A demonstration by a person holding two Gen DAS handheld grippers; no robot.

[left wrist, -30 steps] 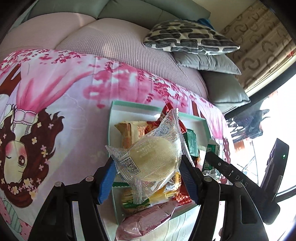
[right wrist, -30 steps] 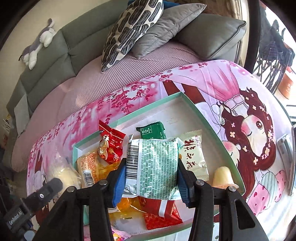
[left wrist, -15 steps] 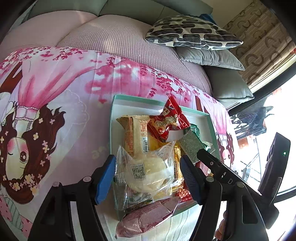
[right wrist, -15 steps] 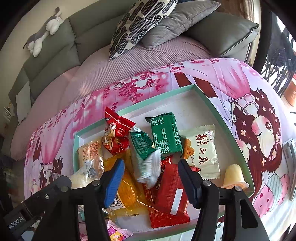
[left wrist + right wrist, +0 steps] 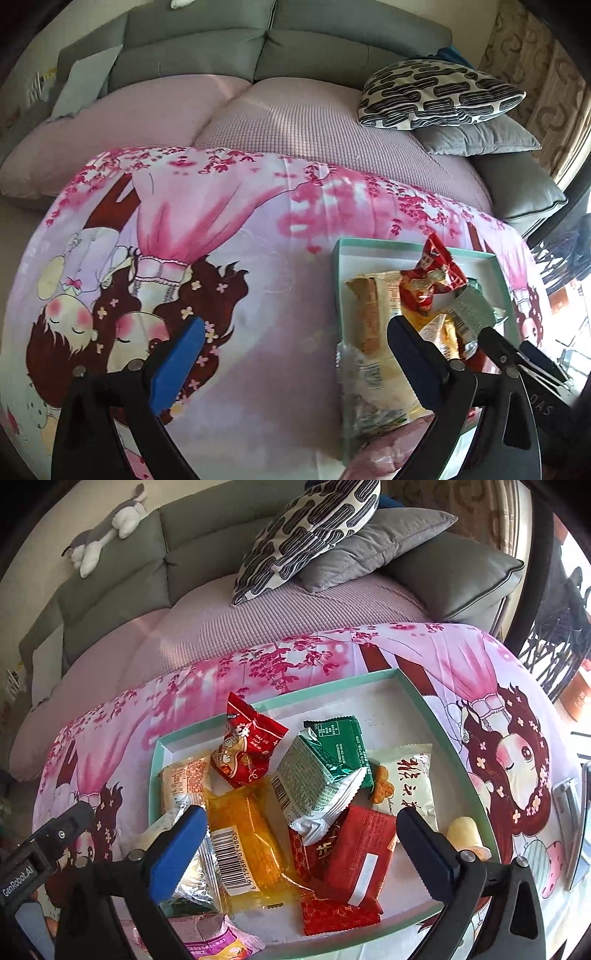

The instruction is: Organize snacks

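risk first: the snacks lie heaped and overlapping in the teal tray (image 5: 424, 701), centre of the right wrist view, so a pick from the pile may drag a neighbouring wrapper out over the low rim. the silver-green packet (image 5: 314, 786) sits tilted on top of the orange packet (image 5: 243, 845) and the red packet (image 5: 347, 864); it looks likely to slide if nudged. a pink packet (image 5: 221, 945) at the bottom edge hangs at the tray's near rim and could slip onto the printed blanket (image 5: 221, 229). slick foil may also squirt from the pads. right gripper (image 5: 301, 845): jaws have just been opening and stand spread wide, nothing pinched, the pile beneath them. left gripper (image 5: 295, 354): jaws have just been opening too, spread wide and empty, hovering over bare blanket in the lower middle of the left wrist view, its right finger in front of the tray's left part. the clear-wrapped pale bun (image 5: 369, 384) lies in the tray, lower right, just beside that finger; whether it touches i cannot tell.
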